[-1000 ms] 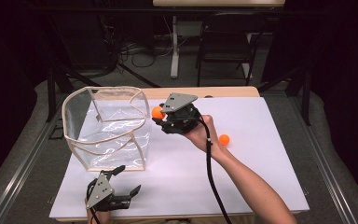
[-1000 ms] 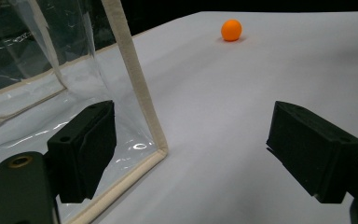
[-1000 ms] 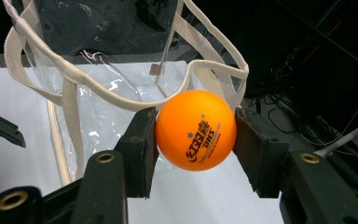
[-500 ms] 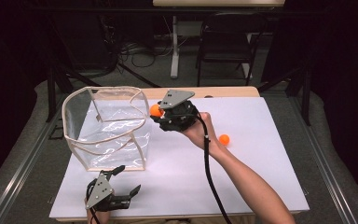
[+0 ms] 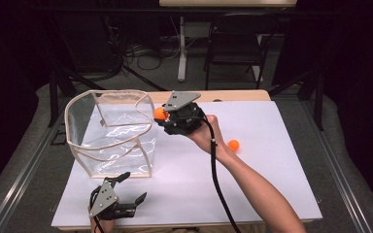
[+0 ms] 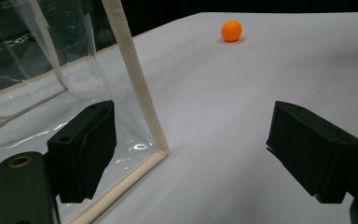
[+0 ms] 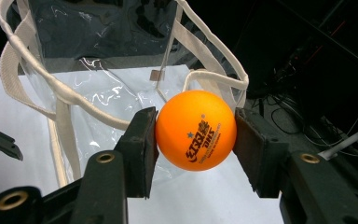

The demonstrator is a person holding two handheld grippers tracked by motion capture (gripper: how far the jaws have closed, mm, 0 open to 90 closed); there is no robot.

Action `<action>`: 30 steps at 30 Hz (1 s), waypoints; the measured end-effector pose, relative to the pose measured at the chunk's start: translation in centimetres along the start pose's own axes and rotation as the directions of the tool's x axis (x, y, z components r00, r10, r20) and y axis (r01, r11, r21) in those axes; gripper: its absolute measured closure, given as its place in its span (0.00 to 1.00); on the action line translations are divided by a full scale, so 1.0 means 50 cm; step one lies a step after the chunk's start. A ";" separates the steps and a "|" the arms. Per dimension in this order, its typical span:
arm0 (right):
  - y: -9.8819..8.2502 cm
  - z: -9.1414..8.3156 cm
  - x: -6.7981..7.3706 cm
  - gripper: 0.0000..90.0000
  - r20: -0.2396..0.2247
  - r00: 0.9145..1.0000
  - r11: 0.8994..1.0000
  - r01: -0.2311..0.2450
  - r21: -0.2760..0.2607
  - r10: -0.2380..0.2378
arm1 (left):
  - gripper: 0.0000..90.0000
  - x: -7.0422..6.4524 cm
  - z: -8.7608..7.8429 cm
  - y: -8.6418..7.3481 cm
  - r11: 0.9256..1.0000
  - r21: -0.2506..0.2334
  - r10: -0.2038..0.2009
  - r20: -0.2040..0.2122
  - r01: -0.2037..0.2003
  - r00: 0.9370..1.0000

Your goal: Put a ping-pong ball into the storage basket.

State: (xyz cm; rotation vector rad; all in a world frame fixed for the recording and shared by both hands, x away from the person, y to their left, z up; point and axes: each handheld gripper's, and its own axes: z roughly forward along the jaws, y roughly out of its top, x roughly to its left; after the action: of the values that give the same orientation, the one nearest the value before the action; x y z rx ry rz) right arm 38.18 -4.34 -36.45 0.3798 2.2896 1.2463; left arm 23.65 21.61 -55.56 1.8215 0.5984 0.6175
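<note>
My right gripper (image 5: 162,116) is shut on an orange ping-pong ball (image 7: 196,129), held in the air beside the right rim of a clear plastic bag (image 5: 110,133) with cream trim. The bag (image 7: 88,79) stands open just beyond the ball. A second orange ball (image 5: 233,145) lies on the white table to the right of my forearm; it shows far off in the left gripper view (image 6: 231,31). My left gripper (image 5: 128,188) rests at the table's near edge, open, its jaws wide apart with nothing between them, next to the bag's bottom corner (image 6: 156,149).
The white tabletop (image 5: 272,184) has free room at the right and front. A chair (image 5: 235,46) and cables stand on the dark floor behind the table. The right gripper's black cable (image 5: 218,179) trails along my forearm.
The right gripper with the ball has drifted slightly left toward the bag's rim. The left gripper has not moved.
</note>
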 end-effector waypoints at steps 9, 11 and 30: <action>0.008 0.006 -0.003 0.56 -0.004 1.000 1.000 -0.001 0.003 0.001 | 0.17 0.000 0.000 0.000 1.000 0.001 -0.003 -0.001 0.003 1.000; 0.011 0.006 -0.003 0.56 -0.003 1.000 1.000 -0.003 0.000 0.003 | 0.17 0.000 0.000 0.000 1.000 0.000 -0.003 -0.001 0.003 1.000; 0.049 0.019 0.001 0.56 -0.015 1.000 1.000 0.018 -0.003 -0.018 | 0.17 -0.001 0.001 0.000 1.000 -0.002 -0.002 0.002 0.002 1.000</action>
State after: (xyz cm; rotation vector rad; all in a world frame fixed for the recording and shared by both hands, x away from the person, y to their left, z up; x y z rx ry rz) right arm 38.69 -2.32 -34.86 0.3489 2.2991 1.2475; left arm 23.65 21.55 -55.59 1.8193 0.5982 0.6142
